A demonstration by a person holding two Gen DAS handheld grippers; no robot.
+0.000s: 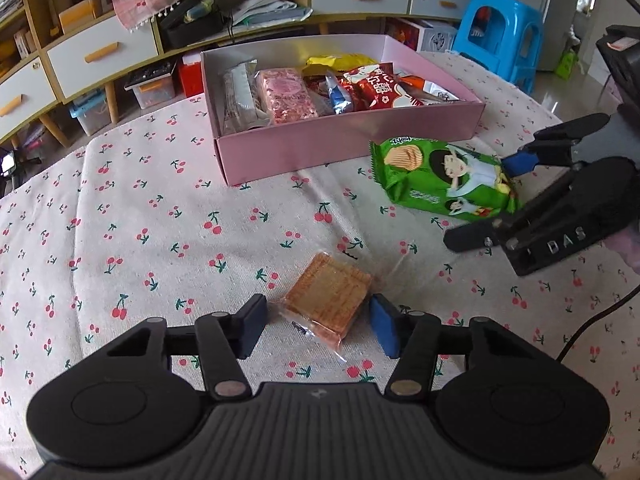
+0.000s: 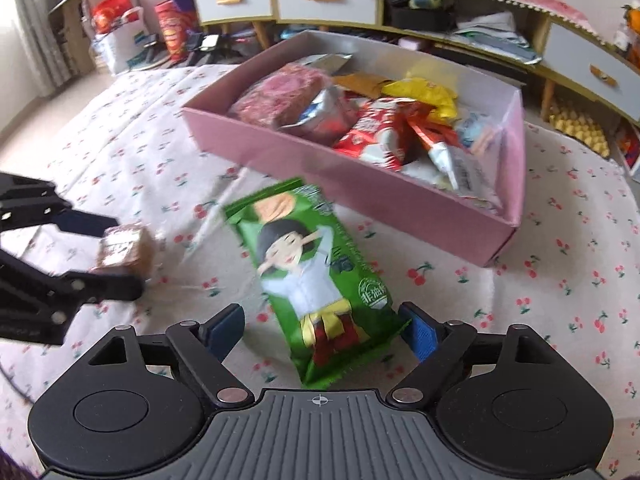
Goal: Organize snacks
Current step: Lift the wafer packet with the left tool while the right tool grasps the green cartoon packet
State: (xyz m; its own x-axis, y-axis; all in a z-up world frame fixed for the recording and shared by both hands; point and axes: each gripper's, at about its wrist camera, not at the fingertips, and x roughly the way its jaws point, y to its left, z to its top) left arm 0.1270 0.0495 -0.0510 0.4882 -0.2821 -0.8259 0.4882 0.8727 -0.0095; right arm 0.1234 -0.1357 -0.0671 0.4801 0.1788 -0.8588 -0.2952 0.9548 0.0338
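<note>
A clear-wrapped brown cracker pack [image 1: 326, 300] lies on the cherry-print cloth between the open fingers of my left gripper [image 1: 318, 330]; neither pad visibly presses it. It also shows in the right wrist view [image 2: 126, 250]. A green chip bag [image 2: 320, 276] lies on the cloth between the open fingers of my right gripper [image 2: 326, 330]; in the left wrist view the bag [image 1: 442, 178] has the right gripper [image 1: 492, 196] around its right end. The pink box [image 1: 348, 142] behind holds several snack packets and also shows in the right wrist view [image 2: 360, 184].
The cherry-print cloth [image 1: 160, 220] covers the table. A blue plastic stool [image 1: 500, 32] stands beyond the table's far right. Drawers and shelves [image 1: 100, 54] with clutter line the back. A black cable [image 1: 592, 324] runs over the cloth at right.
</note>
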